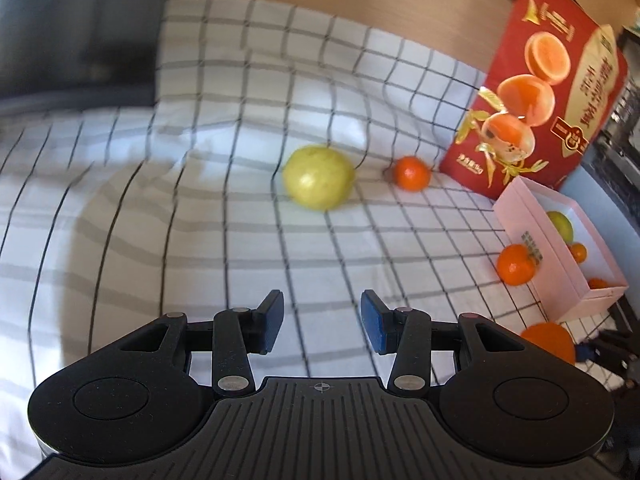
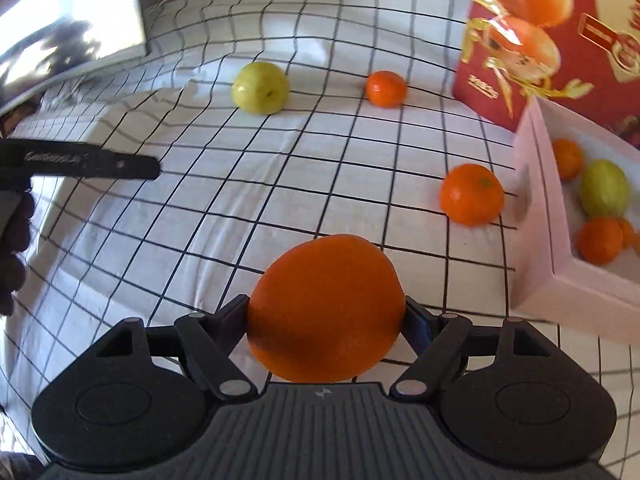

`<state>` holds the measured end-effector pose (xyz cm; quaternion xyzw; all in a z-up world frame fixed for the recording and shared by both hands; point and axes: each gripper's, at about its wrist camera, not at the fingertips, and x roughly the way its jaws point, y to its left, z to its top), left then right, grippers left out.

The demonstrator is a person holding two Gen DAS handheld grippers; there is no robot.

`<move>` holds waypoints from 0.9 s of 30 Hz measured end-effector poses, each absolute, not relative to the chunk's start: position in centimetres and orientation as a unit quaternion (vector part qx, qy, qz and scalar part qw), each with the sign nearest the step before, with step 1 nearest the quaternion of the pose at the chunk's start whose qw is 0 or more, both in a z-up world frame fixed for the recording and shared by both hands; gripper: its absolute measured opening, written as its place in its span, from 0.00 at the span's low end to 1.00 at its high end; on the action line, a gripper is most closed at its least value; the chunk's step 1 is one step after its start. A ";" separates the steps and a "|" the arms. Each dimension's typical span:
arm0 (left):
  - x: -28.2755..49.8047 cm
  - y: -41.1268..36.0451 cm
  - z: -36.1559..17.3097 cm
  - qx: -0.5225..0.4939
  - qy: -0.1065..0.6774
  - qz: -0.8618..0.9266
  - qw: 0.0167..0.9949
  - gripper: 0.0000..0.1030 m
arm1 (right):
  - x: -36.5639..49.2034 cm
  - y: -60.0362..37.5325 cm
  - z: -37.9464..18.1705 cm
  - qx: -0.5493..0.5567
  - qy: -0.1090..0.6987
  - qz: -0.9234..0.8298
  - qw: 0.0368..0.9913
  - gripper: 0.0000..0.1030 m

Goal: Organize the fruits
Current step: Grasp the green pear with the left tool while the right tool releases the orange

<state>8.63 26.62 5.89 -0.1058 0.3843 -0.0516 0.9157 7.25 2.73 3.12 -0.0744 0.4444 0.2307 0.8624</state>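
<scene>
My right gripper [image 2: 326, 311] is shut on a large orange [image 2: 326, 308], its pads pressing on both sides, above the checked cloth [image 2: 240, 208]. That orange [image 1: 548, 342] also peeks out at the lower right of the left wrist view. My left gripper [image 1: 322, 320] stands open with nothing between its blue pads, over the checked cloth [image 1: 200, 220]. One of its fingers [image 2: 120, 166] shows at the left of the right wrist view. Ahead lie a yellow-green fruit [image 1: 319, 178] [image 2: 261, 87] and a small orange [image 1: 411, 173] [image 2: 386, 89]. Another orange [image 1: 516, 264] [image 2: 472, 194] rests against the pink box [image 1: 560, 276] [image 2: 536, 216].
The pink box holds a yellow-green fruit [image 2: 604, 188] and several small oranges [image 2: 600, 240]. A red carton printed with oranges [image 1: 536, 92] [image 2: 560, 32] stands behind it. A dark screen [image 2: 72, 32] sits at the far left. A person's hand [image 2: 12, 240] holds the left gripper.
</scene>
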 end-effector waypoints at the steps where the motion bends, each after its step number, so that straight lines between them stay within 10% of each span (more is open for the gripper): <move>1: 9.3 26.4 6.1 -0.096 0.380 -0.051 0.919 0.46 | 7.0 2.5 3.1 -0.070 0.442 0.226 0.865 0.77; 15: 19.2 23.0 6.2 0.048 0.355 -0.046 0.932 0.46 | 5.2 1.9 1.5 -0.067 0.456 0.195 0.866 0.79; 27: 19.4 23.2 5.0 0.052 0.367 -0.081 0.925 0.66 | 4.7 2.0 0.9 -0.084 0.440 0.188 0.874 0.84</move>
